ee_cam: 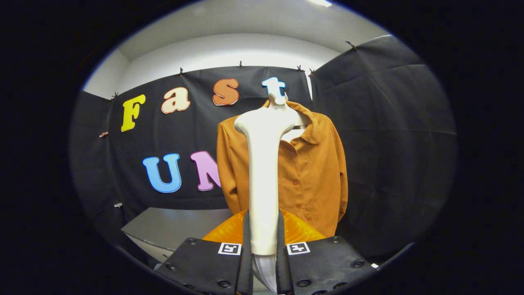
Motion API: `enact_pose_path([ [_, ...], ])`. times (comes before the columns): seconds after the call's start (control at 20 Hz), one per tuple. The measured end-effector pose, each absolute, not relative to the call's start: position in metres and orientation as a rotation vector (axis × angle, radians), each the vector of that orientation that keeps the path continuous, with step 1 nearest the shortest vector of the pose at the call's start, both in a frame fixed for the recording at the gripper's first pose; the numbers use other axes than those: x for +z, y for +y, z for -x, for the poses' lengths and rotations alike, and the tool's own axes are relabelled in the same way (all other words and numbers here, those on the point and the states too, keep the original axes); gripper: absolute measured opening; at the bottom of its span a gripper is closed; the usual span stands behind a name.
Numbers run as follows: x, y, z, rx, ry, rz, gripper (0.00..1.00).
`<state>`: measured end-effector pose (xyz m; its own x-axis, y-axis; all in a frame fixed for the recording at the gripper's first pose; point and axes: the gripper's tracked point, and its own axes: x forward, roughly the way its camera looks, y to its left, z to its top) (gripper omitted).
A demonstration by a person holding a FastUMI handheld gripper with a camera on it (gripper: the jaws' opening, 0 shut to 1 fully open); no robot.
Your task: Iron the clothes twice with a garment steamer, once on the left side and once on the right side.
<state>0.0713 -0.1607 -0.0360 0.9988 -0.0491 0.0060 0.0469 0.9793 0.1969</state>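
Right now both fingers of the gripper [263, 241] press on the handle of the white garment steamer [264, 164], held upright between them, its head up near the collar of the orange shirt [311, 168] hanging just beyond on the booth wall

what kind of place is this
Probably a staged recording booth, not a home: black cloth walls pinned up with clips, an orange shirt hung for steaming, and the gripper shut on a white garment steamer.
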Motion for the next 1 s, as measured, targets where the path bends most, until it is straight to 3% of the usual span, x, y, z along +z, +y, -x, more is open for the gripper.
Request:
enact_pose_path([
  [0.35, 0.01, -0.103, -0.048, 0.031, -0.07, -0.159, 0.25],
  [1.0, 0.001, -0.06, -0.051, 0.06, -0.02, -0.119, 0.25],
])
